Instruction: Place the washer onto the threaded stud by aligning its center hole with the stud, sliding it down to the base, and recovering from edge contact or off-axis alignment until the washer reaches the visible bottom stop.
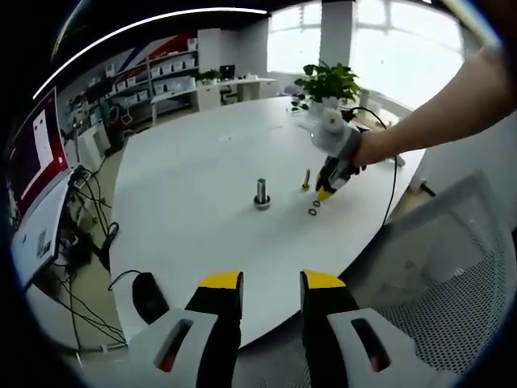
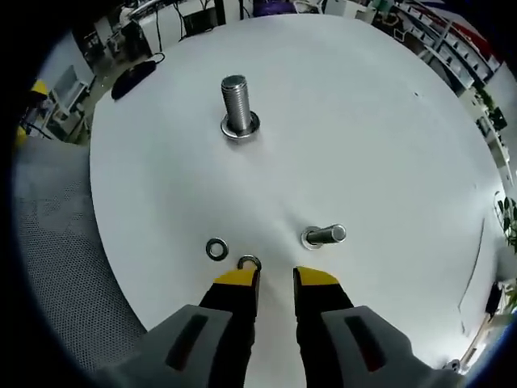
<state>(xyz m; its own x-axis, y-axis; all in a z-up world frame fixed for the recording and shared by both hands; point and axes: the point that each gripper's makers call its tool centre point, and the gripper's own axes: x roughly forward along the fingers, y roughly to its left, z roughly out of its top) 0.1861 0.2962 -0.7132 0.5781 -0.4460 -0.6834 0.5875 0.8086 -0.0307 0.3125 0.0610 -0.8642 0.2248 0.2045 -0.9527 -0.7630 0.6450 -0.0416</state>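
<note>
Right hand-held gripper reaches down to the washers on the white counter.

One washer (image 2: 216, 249) lies flat on the counter (image 2: 388, 137), its hole facing up, at about ten o'clock from the right hand-held gripper (image 2: 275, 283). A second washer (image 2: 248, 263) sits right at the tip of the left jaw, partly hidden. The jaws stand apart with nothing between them. A washer looks small, thin, hard and light, likely slippery, so I would pinch it by its rim. The big threaded stud (image 2: 236, 103) stands up straight on its wide base at twelve o'clock, well apart, its long side pointing up from the counter. A smaller bolt (image 2: 325, 235) stands at about one o'clock, near the jaws. The left hand-held gripper (image 1: 271, 293) waits far back, jaws apart and empty.
</note>
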